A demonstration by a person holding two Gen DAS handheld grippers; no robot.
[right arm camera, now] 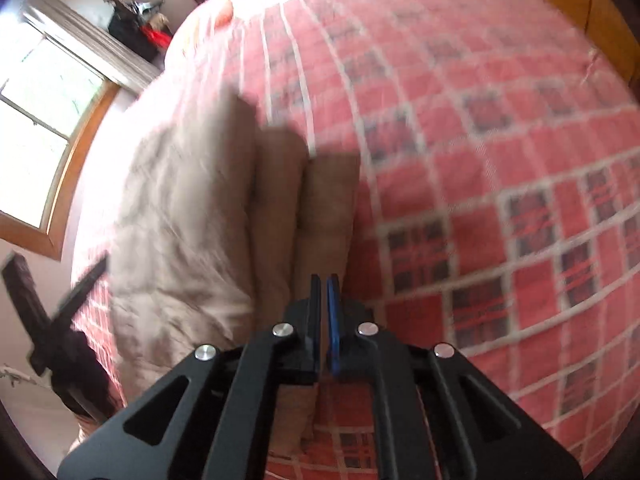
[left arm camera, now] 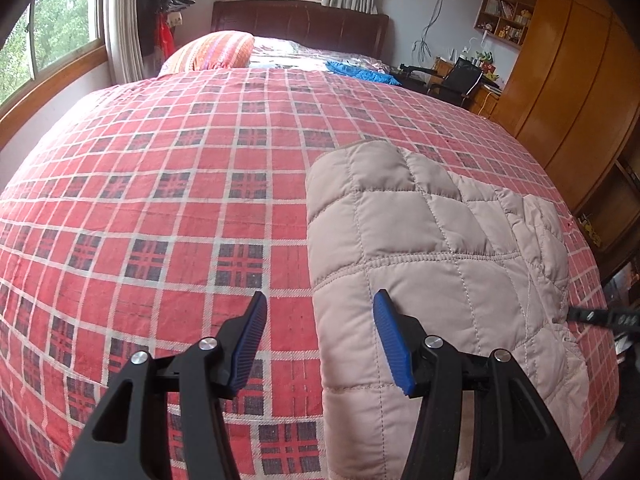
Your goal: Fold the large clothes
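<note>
On the red plaid bed point(left arm camera: 168, 168), a beige quilted jacket point(left arm camera: 420, 220) lies folded toward the right side, with broad bare sheet open to its left and beyond. Left hand-held gripper point(left arm camera: 320, 312) hovers wide open over the jacket's near left edge, gripping nothing. Right hand-held gripper point(right arm camera: 325, 284) has its blue pads pressed together at a jacket point(right arm camera: 192, 216) fold; blur hides whether cloth is pinched.

Red plaid bedsheet point(left arm camera: 168, 184) covers bed. Striped orange pillow point(left arm camera: 212, 52) near dark headboard point(left arm camera: 300, 24). Blue cloth point(left arm camera: 360, 72) beside pillow area. Wooden wardrobe point(left arm camera: 568, 92) right, black chair point(left arm camera: 460, 80) by desk.
</note>
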